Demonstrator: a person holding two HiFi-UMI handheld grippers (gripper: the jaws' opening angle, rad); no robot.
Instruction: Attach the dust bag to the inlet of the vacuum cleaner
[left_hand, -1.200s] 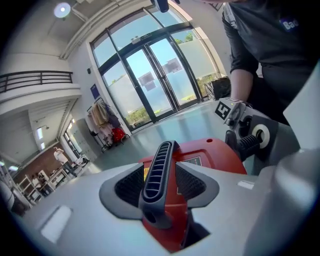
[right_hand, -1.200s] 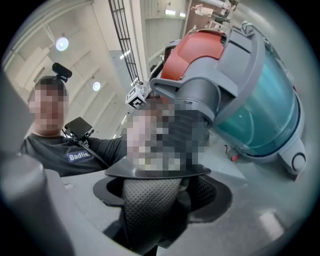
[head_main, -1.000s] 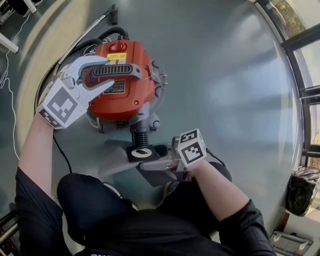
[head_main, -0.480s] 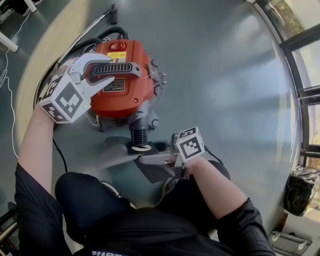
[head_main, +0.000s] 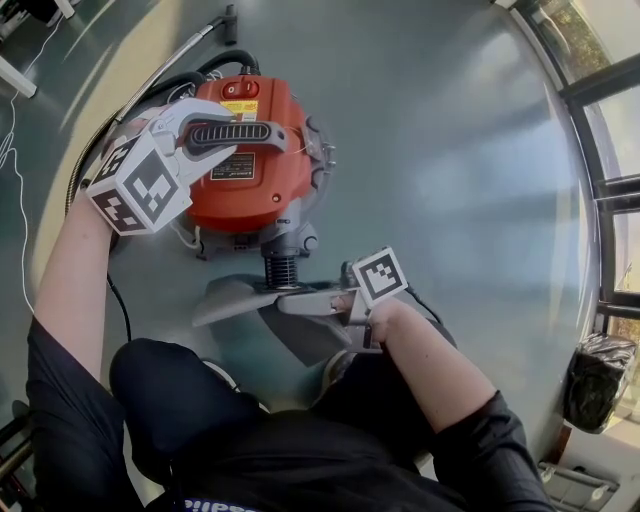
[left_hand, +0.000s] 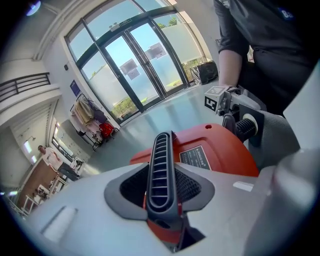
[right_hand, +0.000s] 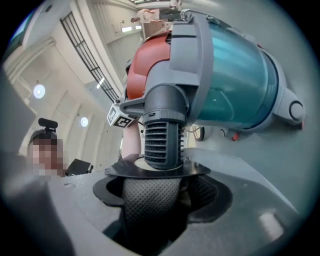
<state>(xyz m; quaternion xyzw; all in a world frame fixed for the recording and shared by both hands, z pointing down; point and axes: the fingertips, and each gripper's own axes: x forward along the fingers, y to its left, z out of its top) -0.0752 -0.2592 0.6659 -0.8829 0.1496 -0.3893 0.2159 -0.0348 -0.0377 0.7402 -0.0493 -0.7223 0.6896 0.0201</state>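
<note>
Collar (right_hand: 150, 171) of the dust bag (head_main: 232, 298) is sitting on the tip of the ribbed inlet (right_hand: 161, 135), which is lying straight ahead of the right claw (head_main: 295, 302) clenching the bag, while the left claw (head_main: 210, 135), jaws just closing, is clamping the vacuum cleaner's (head_main: 250, 195) handle (left_hand: 161, 170)

Bright daylight from glass doors (left_hand: 135, 70) glares off the floor (head_main: 450, 180); fisheye edges darken.
</note>
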